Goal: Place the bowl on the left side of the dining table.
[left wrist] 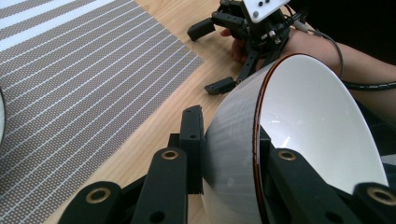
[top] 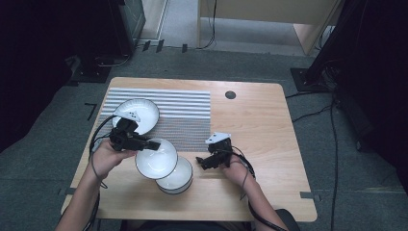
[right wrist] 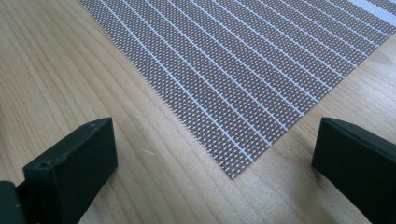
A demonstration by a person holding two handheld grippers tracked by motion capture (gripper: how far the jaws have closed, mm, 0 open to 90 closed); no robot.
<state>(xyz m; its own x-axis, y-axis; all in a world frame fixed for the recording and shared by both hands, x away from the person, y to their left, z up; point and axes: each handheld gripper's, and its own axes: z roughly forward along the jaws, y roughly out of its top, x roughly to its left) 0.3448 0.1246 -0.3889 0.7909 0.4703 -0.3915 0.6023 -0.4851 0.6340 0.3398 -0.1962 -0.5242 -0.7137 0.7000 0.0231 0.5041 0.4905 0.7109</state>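
A white bowl with a brown rim [top: 156, 159] hangs tilted, with my left gripper [top: 153, 144] shut on its rim. In the left gripper view one jaw lies against the bowl's [left wrist: 308, 116] outer wall and the other inside it, so my left gripper [left wrist: 229, 135] pinches the wall. Partly under the held bowl, a second white bowl [top: 180, 179] sits on the table. A third bowl [top: 139, 113] rests on the striped placemat [top: 187, 115]. My right gripper [top: 202, 162] stands open and low over the wood by the mat's near corner [right wrist: 243, 70], with nothing between its jaws [right wrist: 215, 154].
The wooden table [top: 260, 125] has bare room to the right of the mat, with a round cable hole [top: 230, 95] near the far edge. Cables trail from both grippers. The right gripper [left wrist: 212, 58] and its hand lie just beyond the held bowl.
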